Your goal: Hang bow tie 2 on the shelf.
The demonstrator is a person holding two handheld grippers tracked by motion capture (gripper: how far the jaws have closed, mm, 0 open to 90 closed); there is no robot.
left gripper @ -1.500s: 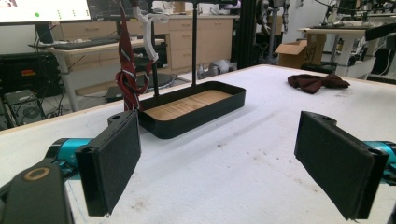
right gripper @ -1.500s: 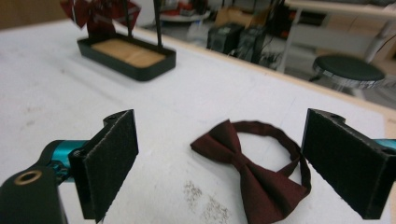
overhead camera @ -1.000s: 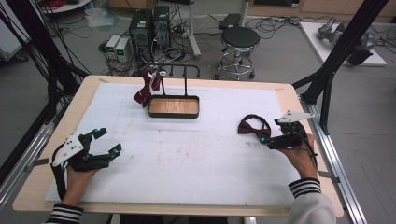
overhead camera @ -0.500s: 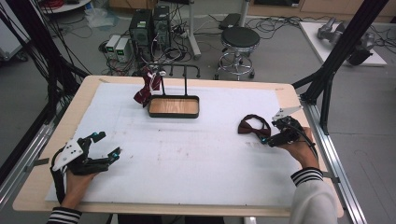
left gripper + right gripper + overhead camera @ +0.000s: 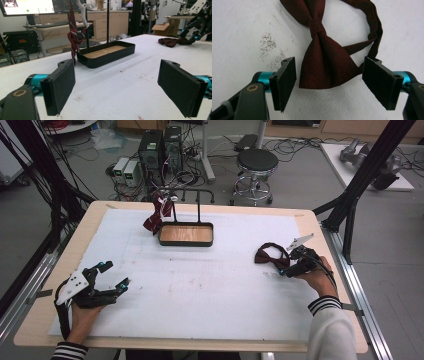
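Note:
A dark red bow tie (image 5: 270,254) lies flat on the white mat at the right. My right gripper (image 5: 289,266) hovers over its near wing, jaws open on either side of the cloth (image 5: 324,67); the strap loops off to the right. A black stand with a wooden-floored tray (image 5: 186,234) sits at the back centre, and a red patterned tie (image 5: 156,214) hangs from its left arm. My left gripper (image 5: 115,276) rests open at the front left, nothing between its pads (image 5: 60,87), facing the tray (image 5: 106,53) and hanging tie (image 5: 73,35).
The white mat (image 5: 200,285) covers most of the wooden table (image 5: 35,320). Metal rails run along both table sides. A stool (image 5: 256,162), computers and cables stand on the floor beyond the far edge.
My right gripper has moved forward and left onto the bow tie, its open jaws now straddling the near wing. The left gripper has barely shifted.

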